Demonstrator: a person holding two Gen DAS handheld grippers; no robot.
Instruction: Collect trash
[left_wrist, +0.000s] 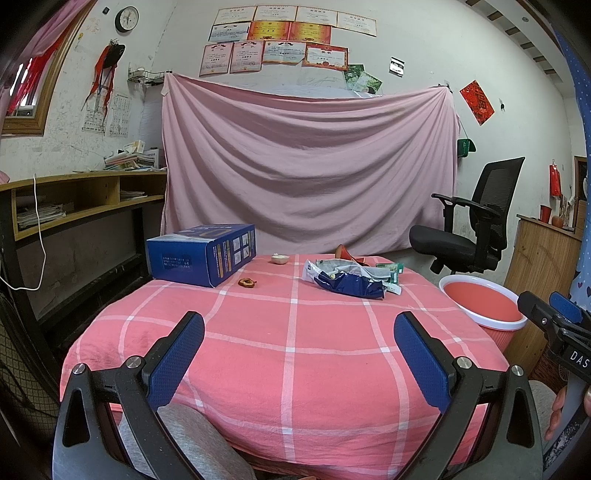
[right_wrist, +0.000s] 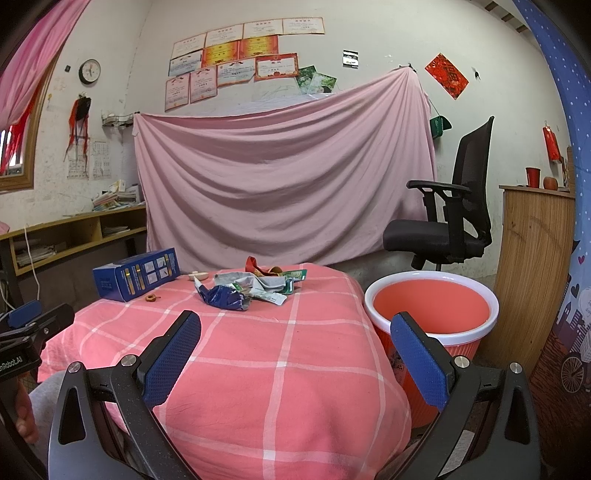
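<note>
Grippers: left gripper (left_wrist: 299, 354) and right gripper (right_wrist: 295, 356) both spread wide, empty, textured blue pads.
Trash: crumpled foil wrappers (right_wrist: 243, 290) heaped far side of checked cloth table (right_wrist: 258, 369).
Bin: ribbed orange bin (right_wrist: 432, 314) just right of table, looked empty.
Progress: nothing collected.

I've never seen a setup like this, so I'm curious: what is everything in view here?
Wrapper pile: one heap, blue, green, red, far side of table.
Box: one, blue, far left corner.
Small dish: one, white, beside box.
Dried ring-shaped scrap: one, brown, before box.
Tablecloth: one, pink checked.
Bin: one, orange, white rim, right of table.
Office chair: one, black, behind bin.
Sheet: one, pink, on wall.
Left gripper: open, empty.
Right gripper: open, empty.
</note>
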